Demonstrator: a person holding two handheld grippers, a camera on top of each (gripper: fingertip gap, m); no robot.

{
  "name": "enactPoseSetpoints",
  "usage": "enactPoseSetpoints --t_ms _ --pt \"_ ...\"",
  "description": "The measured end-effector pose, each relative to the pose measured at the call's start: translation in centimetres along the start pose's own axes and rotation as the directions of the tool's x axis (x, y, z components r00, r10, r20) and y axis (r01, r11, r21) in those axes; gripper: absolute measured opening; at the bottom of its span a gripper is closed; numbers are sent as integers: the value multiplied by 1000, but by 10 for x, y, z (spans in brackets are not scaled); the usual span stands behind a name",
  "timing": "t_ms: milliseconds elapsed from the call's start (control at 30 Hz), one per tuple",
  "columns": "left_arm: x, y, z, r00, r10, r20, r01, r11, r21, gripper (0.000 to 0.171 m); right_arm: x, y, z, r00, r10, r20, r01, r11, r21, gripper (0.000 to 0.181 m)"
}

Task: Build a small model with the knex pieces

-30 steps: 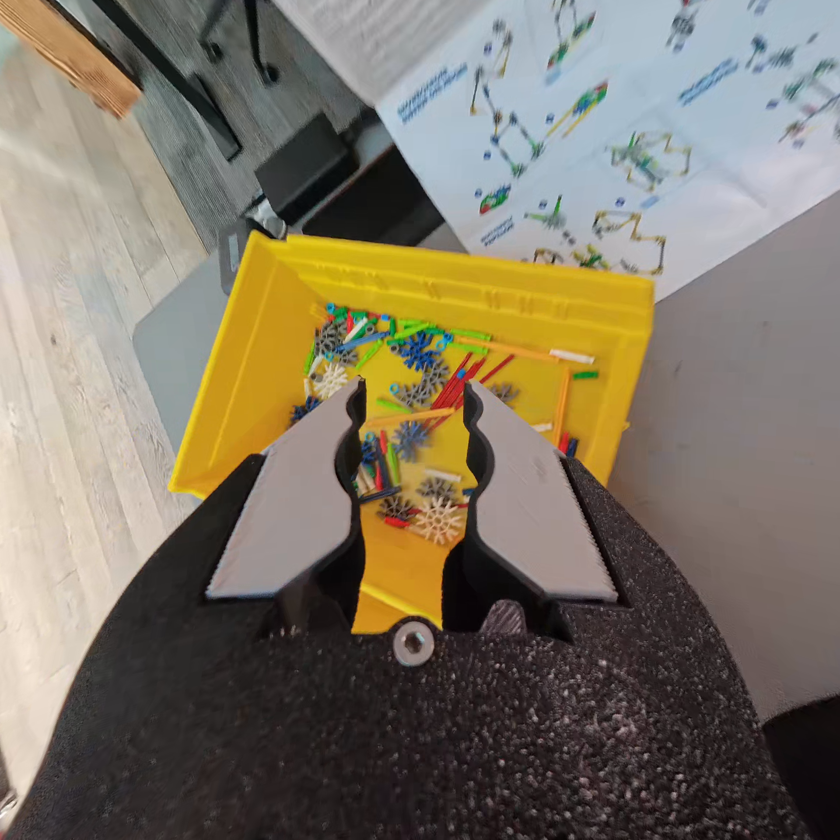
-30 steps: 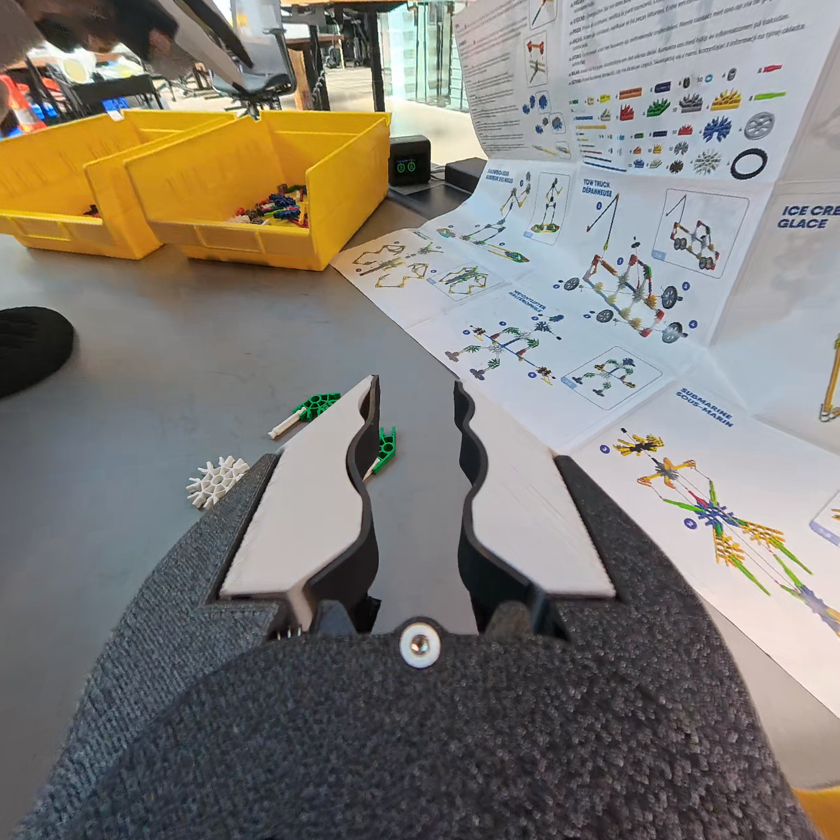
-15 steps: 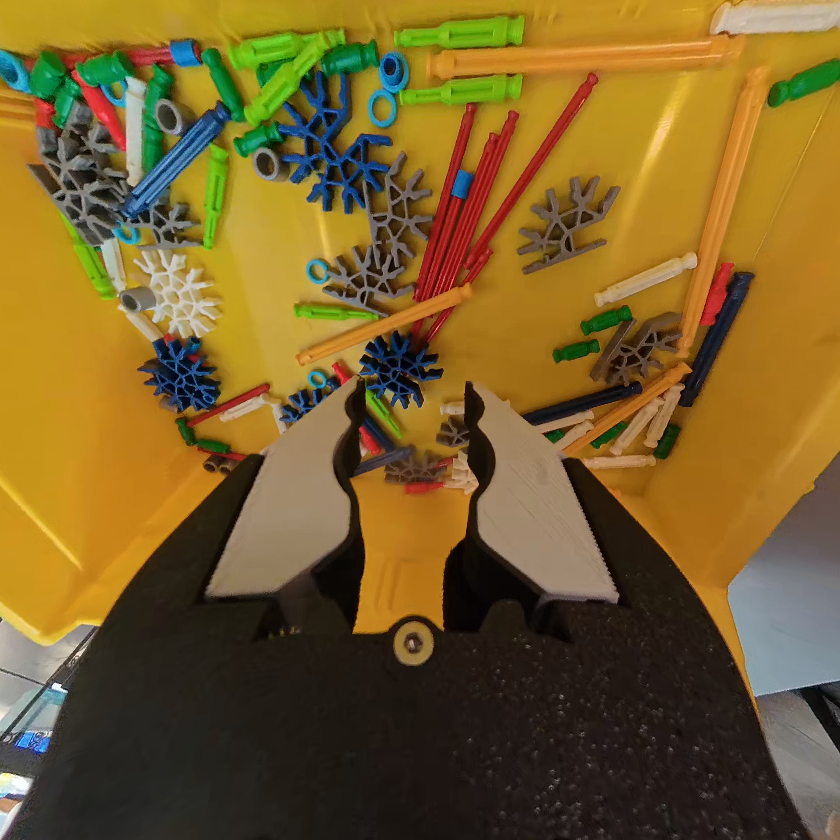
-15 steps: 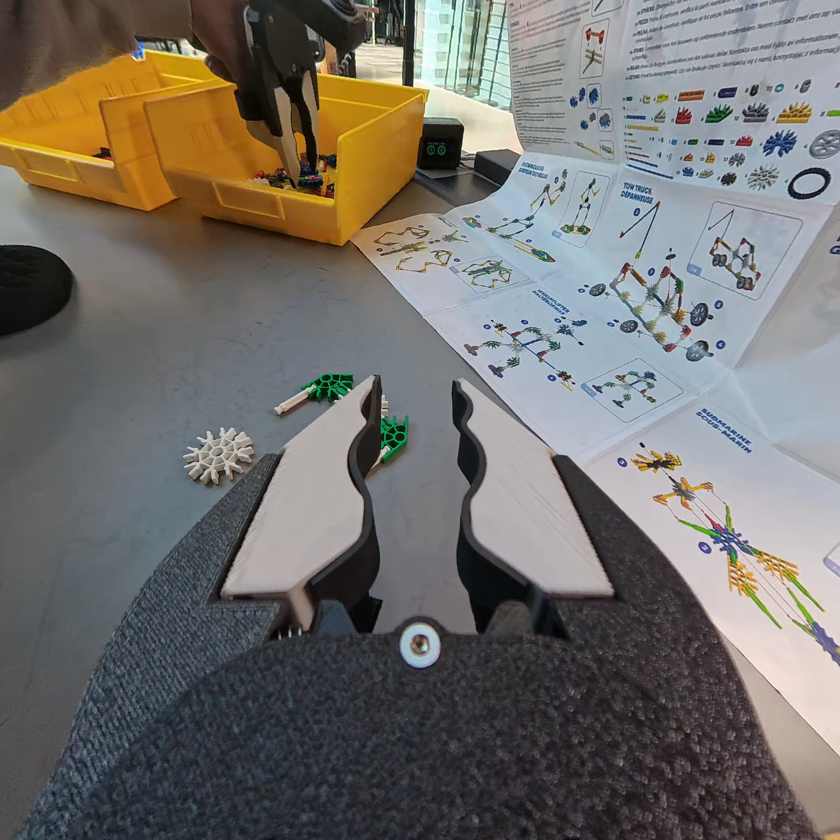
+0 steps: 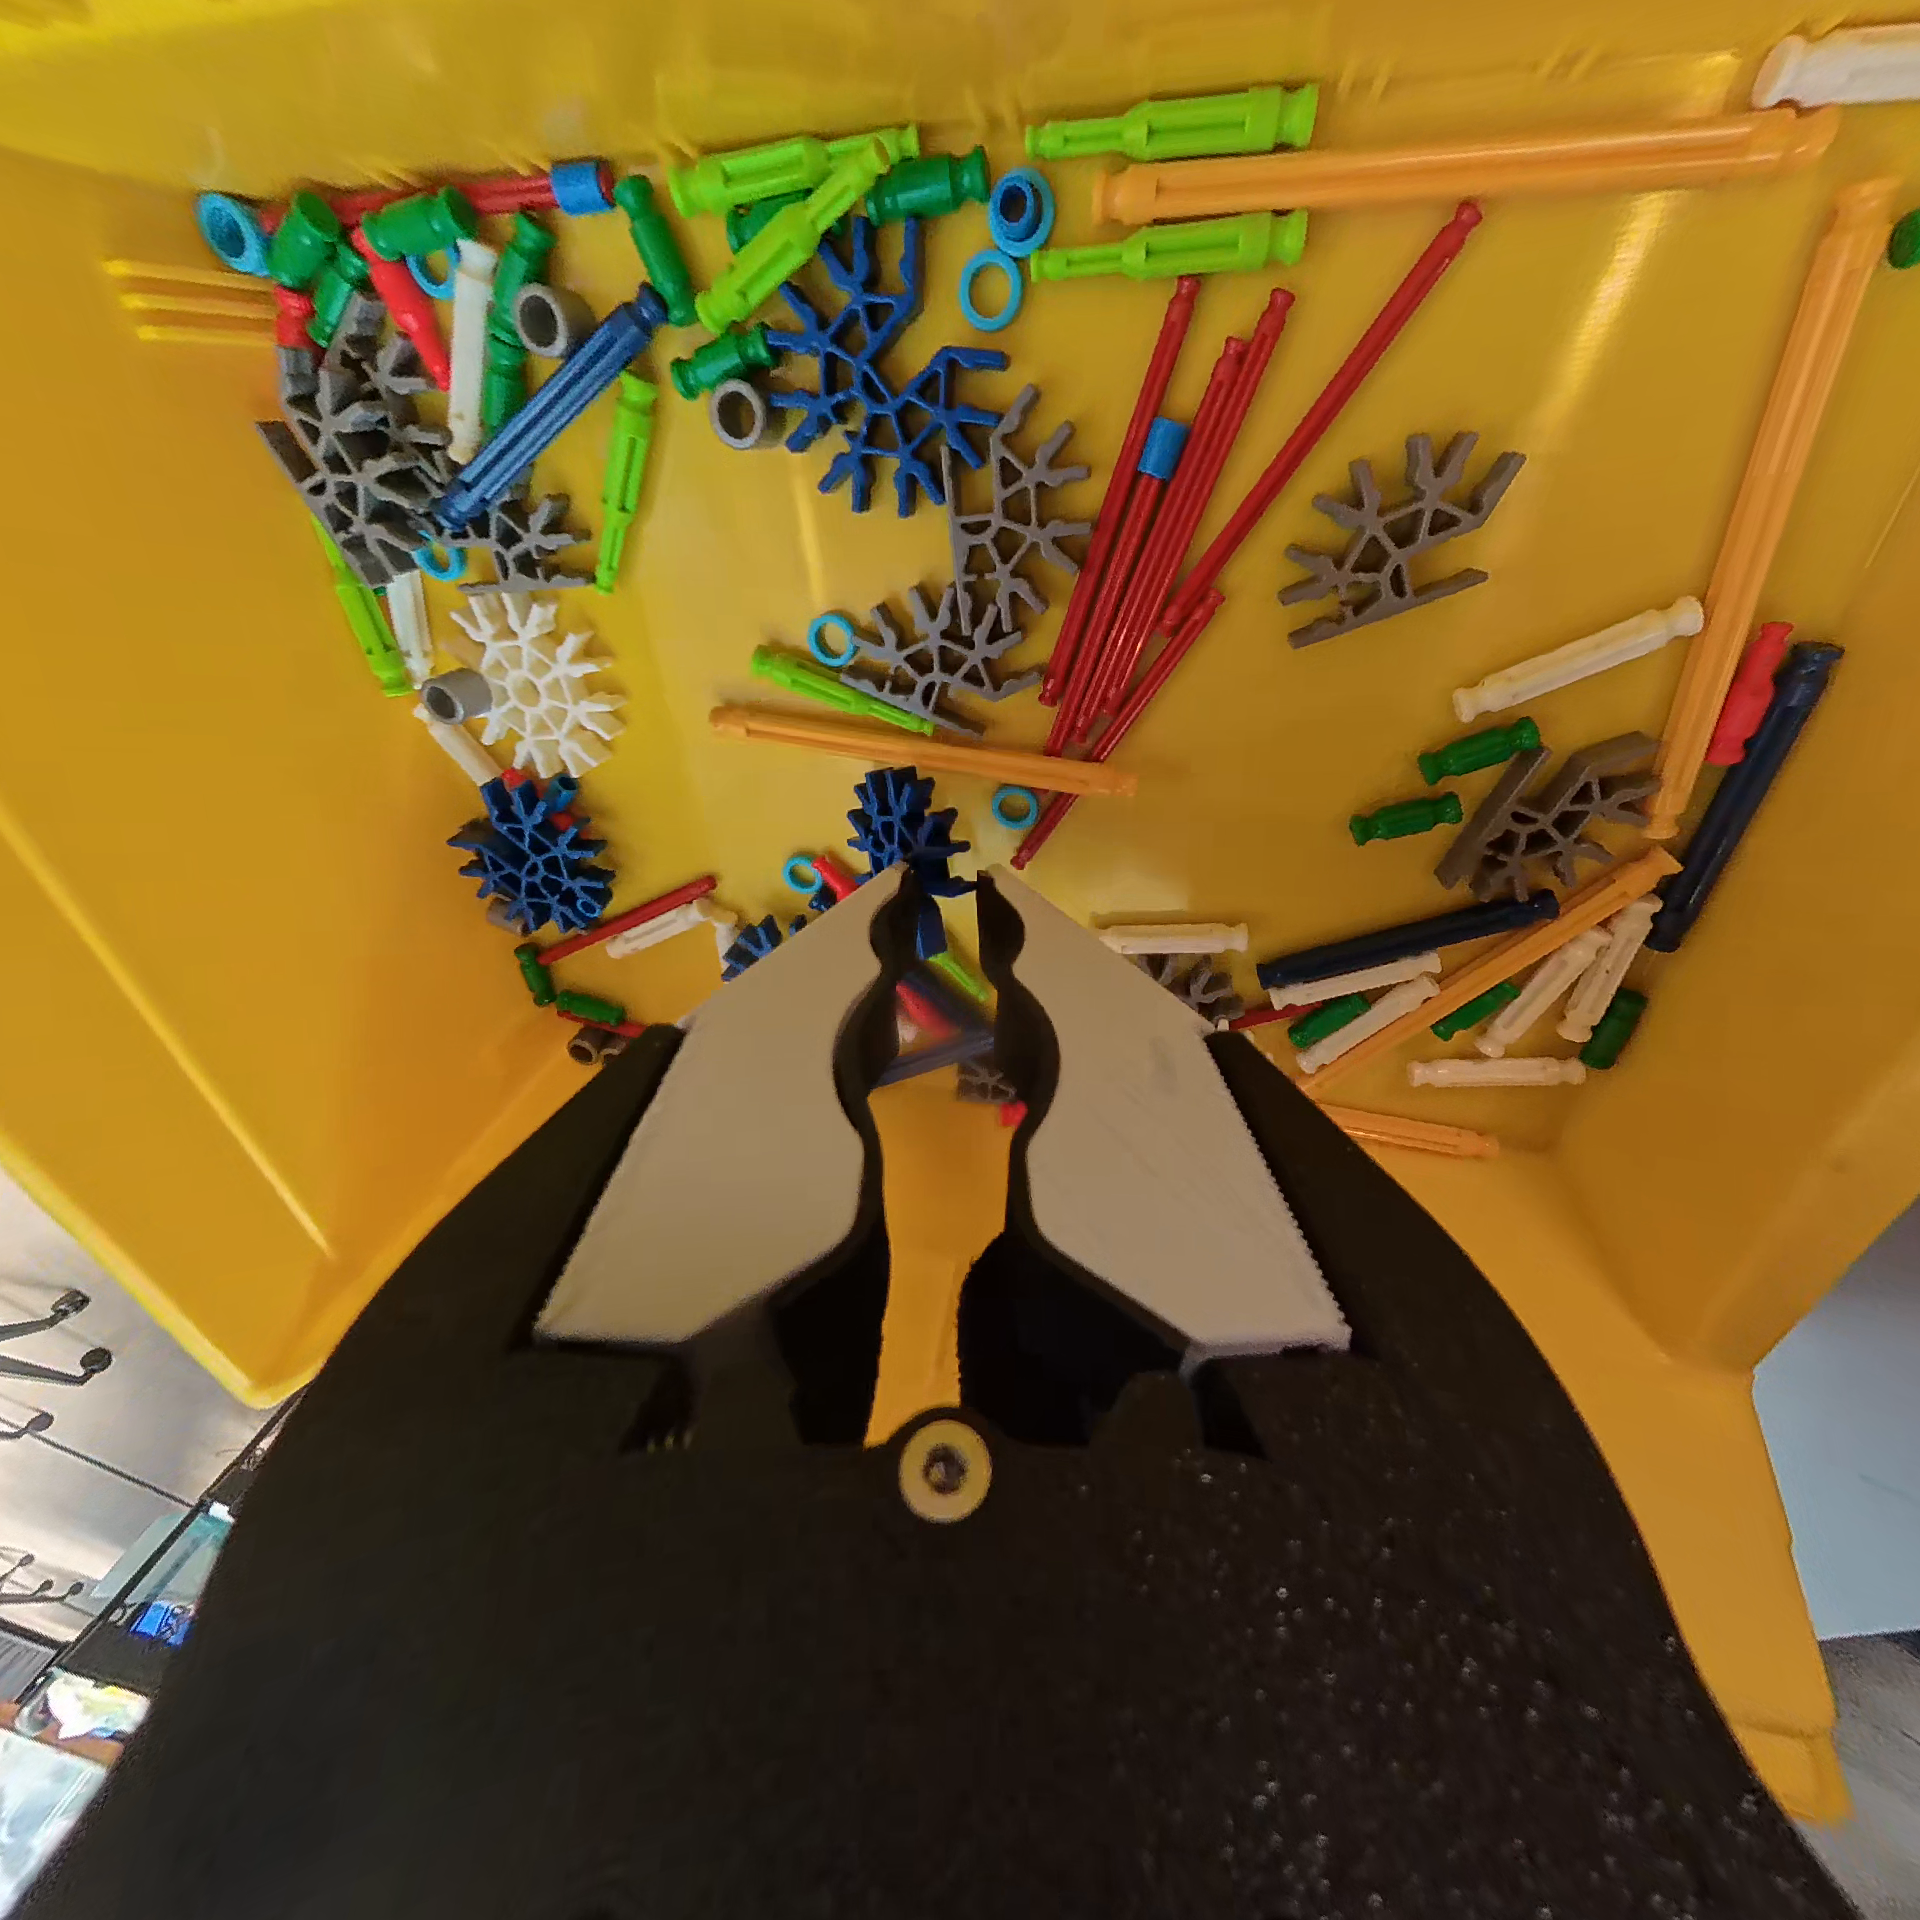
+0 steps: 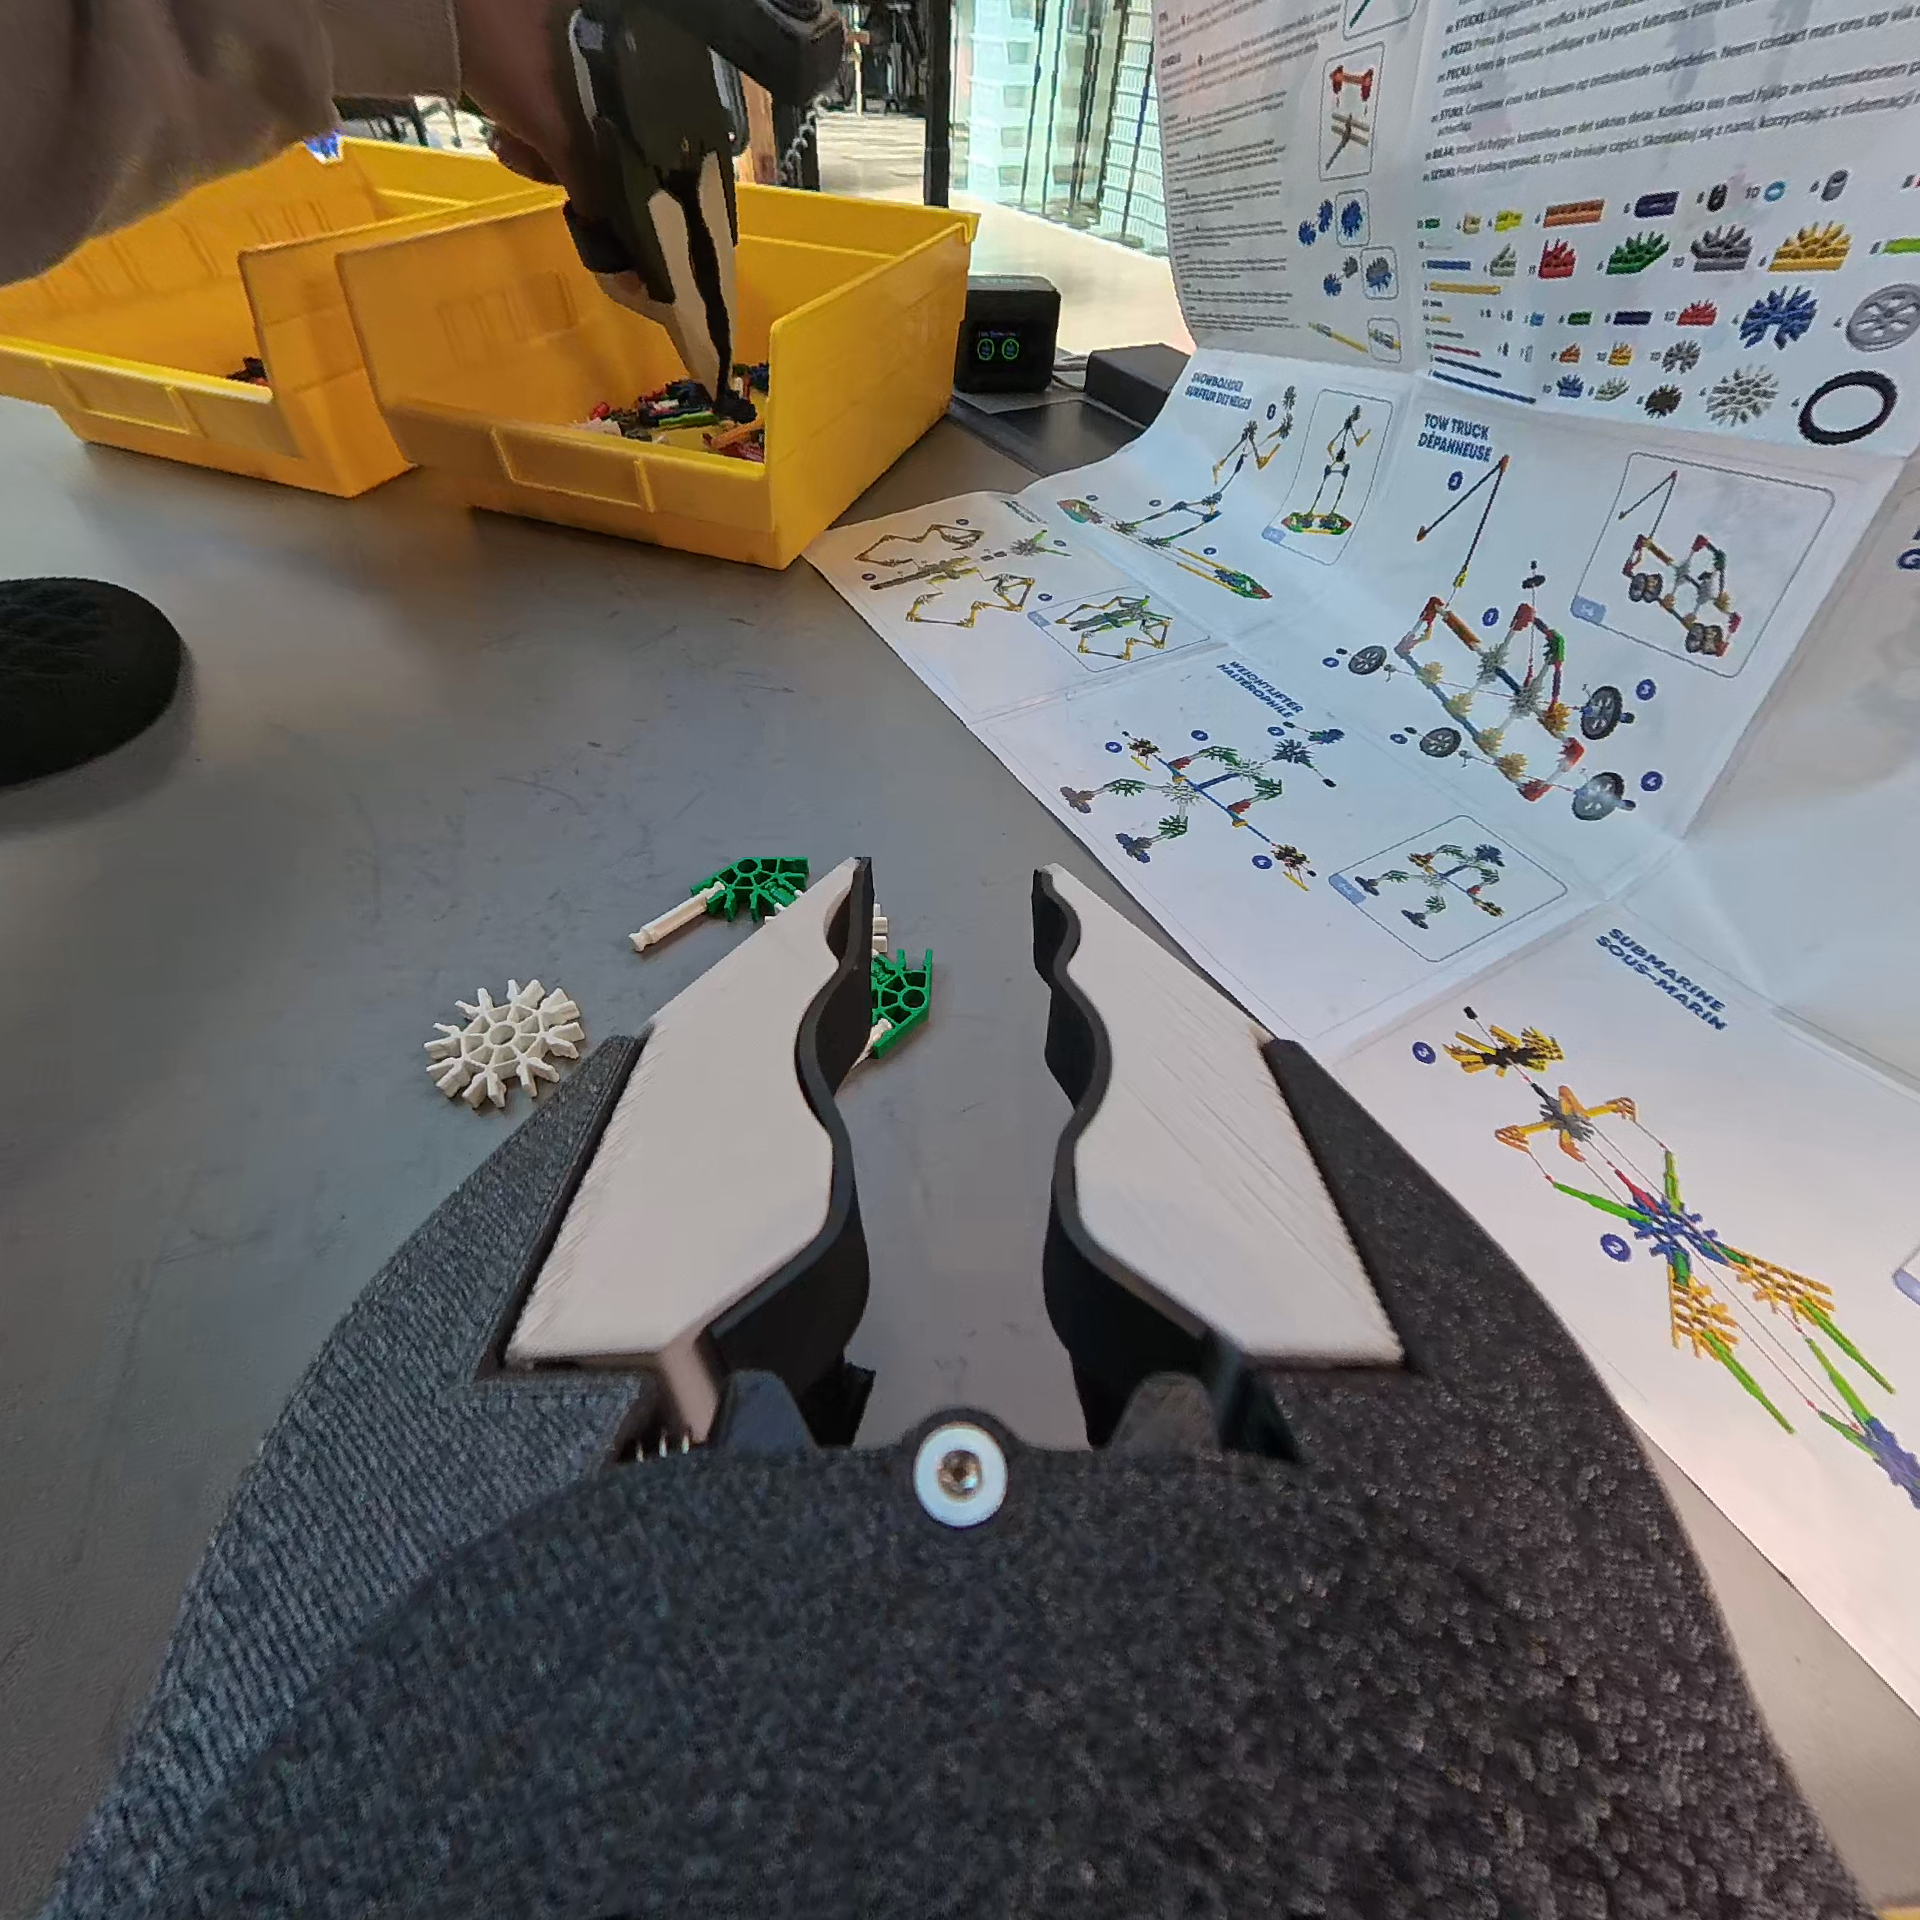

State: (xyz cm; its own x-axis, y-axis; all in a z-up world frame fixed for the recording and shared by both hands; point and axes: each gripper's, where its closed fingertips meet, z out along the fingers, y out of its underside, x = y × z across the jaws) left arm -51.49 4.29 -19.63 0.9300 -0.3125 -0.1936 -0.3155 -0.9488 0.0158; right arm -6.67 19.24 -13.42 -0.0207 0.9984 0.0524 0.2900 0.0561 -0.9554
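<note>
My left gripper (image 5: 940,881) is down inside a yellow bin (image 5: 187,831) and is shut on a small dark blue snowflake connector (image 5: 902,823), which stands on edge between the tips. Loose rods and connectors in red, orange, green, white, grey and blue lie all over the bin floor. The right wrist view shows this gripper (image 6: 712,358) reaching into the bin (image 6: 665,499). My right gripper (image 6: 951,883) is open and empty, low over the grey table. A green connector with a white rod (image 6: 753,885), a second green connector (image 6: 902,1000) and a white snowflake connector (image 6: 504,1042) lie by its left finger.
A large printed instruction sheet (image 6: 1351,675) covers the table to the right and rises at the back. A second yellow bin (image 6: 156,384) stands left of the first. A black round pad (image 6: 73,665) lies at the left edge. A small black device (image 6: 1006,332) sits behind the bins. There is about 50 centimeters between the tips of the two grippers.
My left gripper went down into the bin, then closed its fingers on the blue snowflake connector, which tipped up on edge. My right gripper stayed open and barely moved.
</note>
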Motion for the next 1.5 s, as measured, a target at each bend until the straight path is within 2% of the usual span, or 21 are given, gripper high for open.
enactPoseSetpoints --t_ms 500,667,933,1167,1400,1500 --pt "-1 -10 -20 996 6 92 -13 997 79 5 0 0 0 1000 -2 -1 2 1000 0 29" --pt "1 -21 -37 993 -23 119 0 983 186 20 -1 1 1 1000 -4 -1 4 1000 -2 29" --pt "7 -24 -57 988 -57 142 10 951 308 27 -3 1 0 1000 -15 3 15 1000 -4 29" --pt "38 -29 -82 989 -71 132 5 895 445 27 -7 2 1 999 -37 13 37 999 -13 29" --pt "64 -19 -88 992 -32 125 -26 898 439 28 -8 2 2 999 -41 13 41 999 -16 29" --pt "75 -9 -79 997 -5 74 -22 928 371 32 -9 2 2 999 -39 16 39 999 -14 29"
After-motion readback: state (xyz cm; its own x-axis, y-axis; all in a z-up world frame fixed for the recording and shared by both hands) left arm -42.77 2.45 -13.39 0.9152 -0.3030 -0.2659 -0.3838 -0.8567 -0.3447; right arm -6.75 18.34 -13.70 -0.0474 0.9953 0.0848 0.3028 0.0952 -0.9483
